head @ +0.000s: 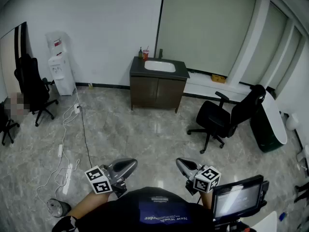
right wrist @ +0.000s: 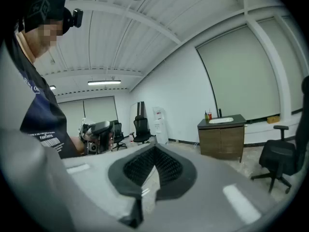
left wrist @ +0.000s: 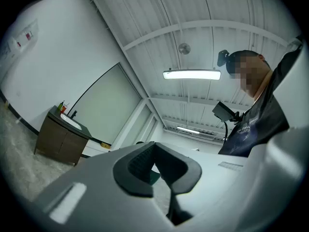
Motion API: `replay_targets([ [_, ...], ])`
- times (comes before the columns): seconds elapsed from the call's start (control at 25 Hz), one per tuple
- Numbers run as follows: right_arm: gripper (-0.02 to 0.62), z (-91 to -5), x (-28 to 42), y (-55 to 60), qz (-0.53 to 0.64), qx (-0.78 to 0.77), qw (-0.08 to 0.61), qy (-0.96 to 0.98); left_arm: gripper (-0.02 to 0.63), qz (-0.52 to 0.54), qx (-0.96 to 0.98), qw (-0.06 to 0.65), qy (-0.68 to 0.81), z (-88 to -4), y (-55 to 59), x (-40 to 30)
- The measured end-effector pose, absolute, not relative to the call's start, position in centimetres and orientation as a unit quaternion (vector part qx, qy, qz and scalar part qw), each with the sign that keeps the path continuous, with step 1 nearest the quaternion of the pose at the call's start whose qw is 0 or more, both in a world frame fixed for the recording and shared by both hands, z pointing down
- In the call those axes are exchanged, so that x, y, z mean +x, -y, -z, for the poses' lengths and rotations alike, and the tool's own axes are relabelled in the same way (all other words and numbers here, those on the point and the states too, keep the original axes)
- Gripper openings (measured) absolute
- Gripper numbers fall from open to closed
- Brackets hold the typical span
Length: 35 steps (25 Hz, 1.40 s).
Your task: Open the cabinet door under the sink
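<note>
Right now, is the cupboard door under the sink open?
No, both brown doors under the sink are shut flat, with no gap showing.

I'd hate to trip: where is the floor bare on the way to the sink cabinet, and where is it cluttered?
The floor straight ahead is bare up to the sink cabinet. Left is crowded: white cables trail from near the water dispenser. Right, a black office chair narrows the path.
</note>
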State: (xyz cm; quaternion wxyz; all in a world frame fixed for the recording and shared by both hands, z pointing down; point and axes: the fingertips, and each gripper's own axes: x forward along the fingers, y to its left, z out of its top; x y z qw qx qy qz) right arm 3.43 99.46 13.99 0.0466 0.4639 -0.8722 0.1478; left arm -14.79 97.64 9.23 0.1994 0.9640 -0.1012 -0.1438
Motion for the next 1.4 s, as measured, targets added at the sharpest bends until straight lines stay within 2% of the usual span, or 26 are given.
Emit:
replay_targets([
  [0.44,0.000,-13.6,2.7,-99.1,-0.150,0.461,0.047,0.873,0.000,0.145,0.964,0.198,0.100,-8.8,-97.4,-15.6],
  [1.4,0.000,-14.7,-7.5,-94.5,-0.159,0.427,0.079,0.887,0.000,0.169,0.951,0.217,0.139,-10.3,-93.7,-26.6],
])
